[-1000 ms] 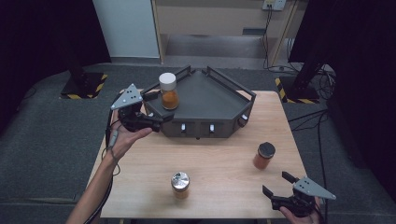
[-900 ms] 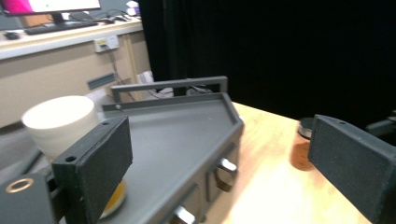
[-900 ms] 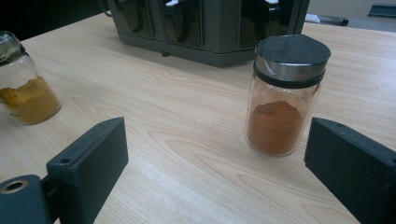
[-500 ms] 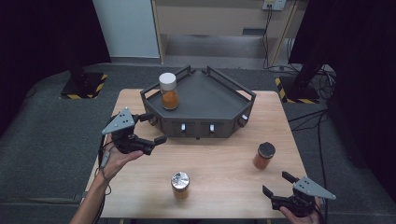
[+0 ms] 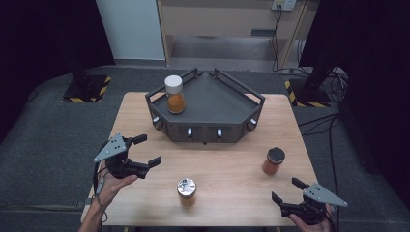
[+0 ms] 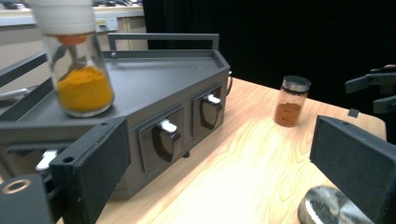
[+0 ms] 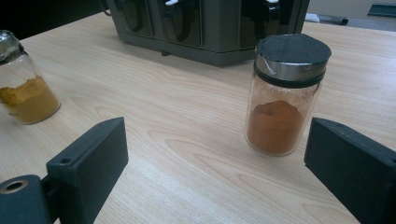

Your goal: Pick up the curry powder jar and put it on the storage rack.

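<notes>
A dark grey rack (image 5: 227,104) stands at the back of the wooden table. A white-lidded jar of yellow powder (image 5: 174,94) stands upright in its left corner. My left gripper (image 5: 148,150) hovers open over the table's left side, in front of the rack, with nothing between its jaws. A silver-lidded jar (image 5: 186,191) stands just right of it, and its lid (image 6: 327,210) shows low by the right jaw. A black-lidded jar of reddish powder (image 5: 273,161) stands at the right. My right gripper (image 5: 285,190) rests open near the front edge, pointing at that jar (image 7: 285,93).
The rack's front face (image 6: 159,135) carries several small drawer handles. The left gripper view shows the black-lidded jar (image 6: 292,100) across bare wood and the other gripper (image 6: 373,88) beyond it. Grey floor mats and dark curtains surround the table (image 5: 227,159).
My left gripper has drawn back from the rack's left corner, sinking toward the front left of the table, jaws open. The white-lidded jar stays in the rack. The right gripper has not moved.
</notes>
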A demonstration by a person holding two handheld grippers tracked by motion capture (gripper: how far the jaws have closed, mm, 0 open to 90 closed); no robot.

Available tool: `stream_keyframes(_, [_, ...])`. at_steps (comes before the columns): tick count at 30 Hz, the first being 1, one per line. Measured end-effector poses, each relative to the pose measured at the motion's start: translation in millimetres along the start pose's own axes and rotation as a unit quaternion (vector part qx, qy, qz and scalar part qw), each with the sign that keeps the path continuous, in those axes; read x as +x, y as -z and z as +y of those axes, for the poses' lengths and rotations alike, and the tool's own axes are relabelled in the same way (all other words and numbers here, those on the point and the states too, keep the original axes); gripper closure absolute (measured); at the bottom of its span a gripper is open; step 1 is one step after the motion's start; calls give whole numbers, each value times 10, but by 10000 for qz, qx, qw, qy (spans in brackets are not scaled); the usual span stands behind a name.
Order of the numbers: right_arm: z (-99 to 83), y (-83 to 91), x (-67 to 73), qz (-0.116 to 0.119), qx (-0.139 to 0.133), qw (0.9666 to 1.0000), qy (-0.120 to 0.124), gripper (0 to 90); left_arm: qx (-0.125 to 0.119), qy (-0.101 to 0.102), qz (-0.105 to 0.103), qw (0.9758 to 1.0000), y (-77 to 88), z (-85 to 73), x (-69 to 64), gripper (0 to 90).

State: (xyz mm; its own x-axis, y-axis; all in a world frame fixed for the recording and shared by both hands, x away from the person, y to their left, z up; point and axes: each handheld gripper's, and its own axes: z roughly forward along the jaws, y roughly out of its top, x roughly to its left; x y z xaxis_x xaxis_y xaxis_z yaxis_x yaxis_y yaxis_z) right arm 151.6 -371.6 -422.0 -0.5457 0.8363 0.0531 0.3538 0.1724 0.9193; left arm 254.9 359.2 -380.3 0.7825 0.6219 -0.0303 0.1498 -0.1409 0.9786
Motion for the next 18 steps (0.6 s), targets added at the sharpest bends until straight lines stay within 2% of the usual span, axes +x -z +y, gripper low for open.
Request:
stream_keyframes(9, [1,-2,2,-9,7,10000,-3,62,52,238,192,9995,142,-321,-43,40])
stream_keyframes(14, [4,0,5,-7,14,10000,2,62,43,281,260,9993,206,-474,-80,39])
stream_keyframes(18, [4,2,5,-7,14,10000,1,62,192,200,413,9988,248,-558,-149,39])
